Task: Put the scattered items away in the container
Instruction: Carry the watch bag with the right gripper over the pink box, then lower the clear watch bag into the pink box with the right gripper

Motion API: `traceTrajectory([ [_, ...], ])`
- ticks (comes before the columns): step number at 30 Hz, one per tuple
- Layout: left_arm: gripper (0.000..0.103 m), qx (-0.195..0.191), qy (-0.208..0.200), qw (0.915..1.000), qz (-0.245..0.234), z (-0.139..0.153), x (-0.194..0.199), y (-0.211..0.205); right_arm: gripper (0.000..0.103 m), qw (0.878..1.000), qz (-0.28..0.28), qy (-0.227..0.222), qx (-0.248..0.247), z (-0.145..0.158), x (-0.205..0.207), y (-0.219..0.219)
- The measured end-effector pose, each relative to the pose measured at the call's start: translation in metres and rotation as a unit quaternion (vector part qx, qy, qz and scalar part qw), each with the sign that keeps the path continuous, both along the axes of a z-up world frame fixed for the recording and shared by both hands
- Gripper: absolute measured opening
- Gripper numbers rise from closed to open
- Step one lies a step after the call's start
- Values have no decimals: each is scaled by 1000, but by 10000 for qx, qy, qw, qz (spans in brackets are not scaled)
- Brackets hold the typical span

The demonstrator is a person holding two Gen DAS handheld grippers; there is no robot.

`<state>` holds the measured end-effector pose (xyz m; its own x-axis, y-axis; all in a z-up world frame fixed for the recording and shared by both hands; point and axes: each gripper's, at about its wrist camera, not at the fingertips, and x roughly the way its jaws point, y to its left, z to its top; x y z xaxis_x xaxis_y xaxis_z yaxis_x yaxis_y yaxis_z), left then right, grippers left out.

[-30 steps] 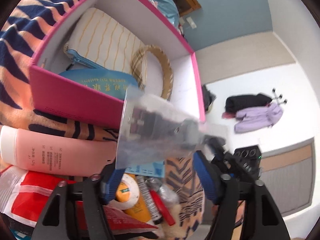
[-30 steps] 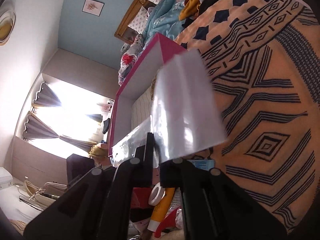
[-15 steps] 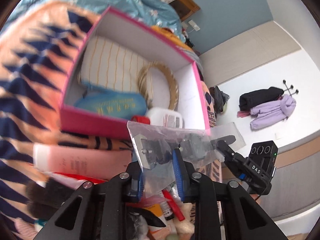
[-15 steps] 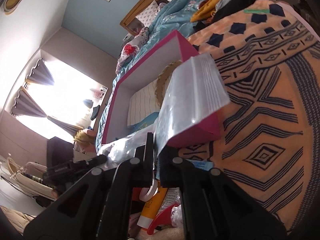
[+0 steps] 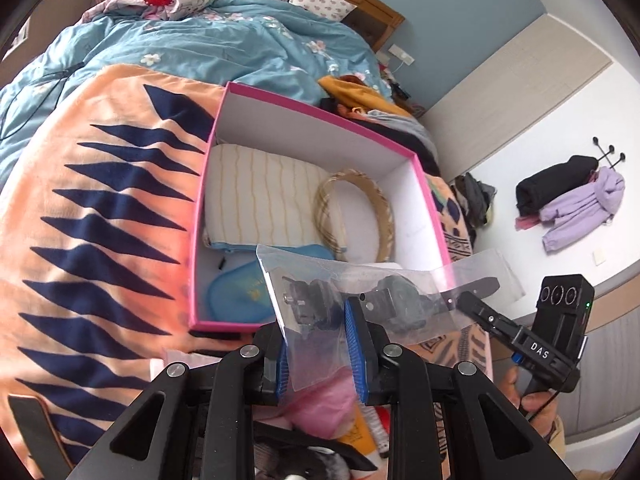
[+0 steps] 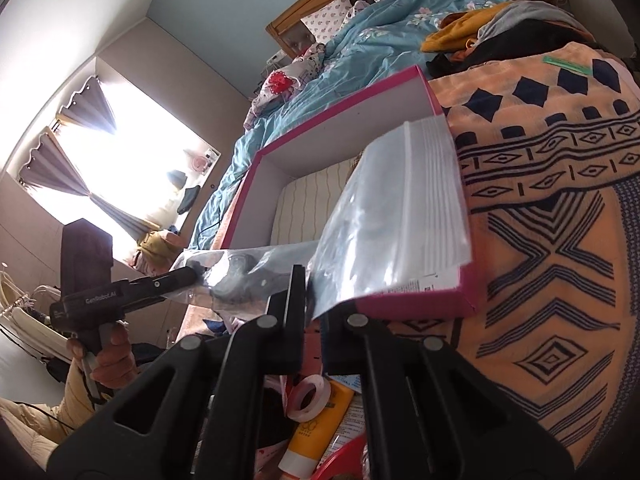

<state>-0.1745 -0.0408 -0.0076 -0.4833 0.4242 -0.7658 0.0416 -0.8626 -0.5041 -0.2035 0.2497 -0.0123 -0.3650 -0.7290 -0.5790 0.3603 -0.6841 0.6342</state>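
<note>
A clear zip bag [image 5: 360,288] with dark metal parts inside hangs between both grippers, just in front of the pink box [image 5: 320,108]. My left gripper [image 5: 316,340] is shut on the bag's left part. My right gripper [image 6: 312,280] is shut on the other end of the bag [image 6: 400,216]; its black body also shows in the left wrist view [image 5: 516,336]. The box [image 6: 416,304] holds a striped cream pouch [image 5: 260,200], a woven ring [image 5: 356,212] and a blue booklet [image 5: 240,292].
Loose items lie below the grippers on the orange patterned blanket [image 5: 100,220]: a yellow tube [image 6: 320,428], a tape roll [image 6: 308,396], something pink [image 5: 324,400] and red packaging [image 6: 344,460]. A blue duvet [image 5: 200,36] and clothes [image 5: 360,96] lie behind the box.
Both grippers have pulled back and risen with the bag, so the whole box now shows. My left gripper, open a second ago, has shut on the bag.
</note>
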Motion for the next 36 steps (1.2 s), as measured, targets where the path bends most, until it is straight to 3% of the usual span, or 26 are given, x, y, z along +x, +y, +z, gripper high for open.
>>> traceTrajectory([
  [36,24,-843,-368,9957,-57,-19,-41,-5,7,9966,272,-245,741,-23,-38,-40],
])
